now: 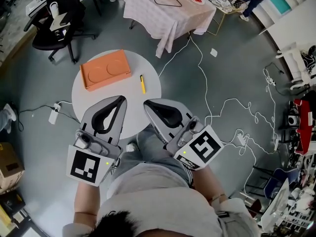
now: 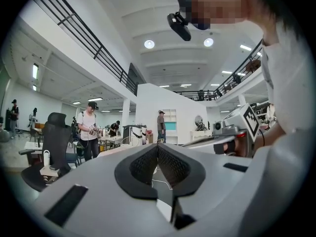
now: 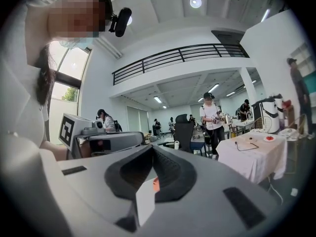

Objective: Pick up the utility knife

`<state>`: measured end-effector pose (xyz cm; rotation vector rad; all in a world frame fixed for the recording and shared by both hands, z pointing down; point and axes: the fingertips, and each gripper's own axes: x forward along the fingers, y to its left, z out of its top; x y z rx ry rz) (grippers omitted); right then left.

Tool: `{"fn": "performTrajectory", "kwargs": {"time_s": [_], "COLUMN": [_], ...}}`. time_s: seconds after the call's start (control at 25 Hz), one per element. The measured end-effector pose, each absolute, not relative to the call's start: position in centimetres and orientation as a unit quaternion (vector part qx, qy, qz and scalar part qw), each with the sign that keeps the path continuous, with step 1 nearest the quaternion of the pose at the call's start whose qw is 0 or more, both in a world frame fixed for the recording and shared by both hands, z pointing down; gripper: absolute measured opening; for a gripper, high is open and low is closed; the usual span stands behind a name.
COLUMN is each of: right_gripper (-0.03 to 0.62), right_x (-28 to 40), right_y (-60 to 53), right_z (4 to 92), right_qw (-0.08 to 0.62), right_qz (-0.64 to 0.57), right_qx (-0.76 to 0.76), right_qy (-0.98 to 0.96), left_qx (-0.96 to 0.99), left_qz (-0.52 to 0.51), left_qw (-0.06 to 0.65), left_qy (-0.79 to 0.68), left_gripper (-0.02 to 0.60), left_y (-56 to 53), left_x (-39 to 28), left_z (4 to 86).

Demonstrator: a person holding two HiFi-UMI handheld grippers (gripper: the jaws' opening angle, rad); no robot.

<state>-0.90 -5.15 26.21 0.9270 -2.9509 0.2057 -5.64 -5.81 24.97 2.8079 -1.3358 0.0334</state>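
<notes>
Not started yet. Orange box (image 1: 105,70) sits on the left half of the round table (image 1: 85,96). Our left gripper (image 1: 120,99) hangs over the near edge, jaws pressed together, nothing in them. The utility knife (image 1: 142,84) lies flat just right of the box, apart from both grippers. Our right gripper (image 1: 147,103) is likewise closed tip to tip, empty. We've still got it all to do: open, reach, grip, lift.

Right gripper (image 3: 152,151), jaws pressed together, nothing between them.
Beyond it: left gripper (image 3: 134,139) at left, black office chair (image 3: 183,130) behind, cloth-covered worktop (image 3: 253,158) at right.
</notes>
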Motion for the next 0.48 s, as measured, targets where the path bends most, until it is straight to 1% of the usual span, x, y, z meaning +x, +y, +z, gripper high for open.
{"fn": "performTrajectory", "kwargs": {"time_s": [0.2, 0.48], "right_gripper": [0.009, 0.011], "right_x": [-1.2, -0.8], "right_y": [-9.5, -14.7], "right_z": [27.4, 30.7], "right_qw": [0.033, 0.068], "right_qz": [0.079, 0.111], "right_qx": [0.293, 0.297], "right_qy": [-0.952, -0.946], "left_qx": [0.902, 0.902], "left_qz": [0.012, 0.017], "left_qw": [0.013, 0.021], "left_qy": [-0.432, -0.431], "left_gripper": [0.011, 0.011], "left_y": [-9.6, -13.5], "left_x": [-5.6, -5.0], "left_z": [25.3, 26.4]}}
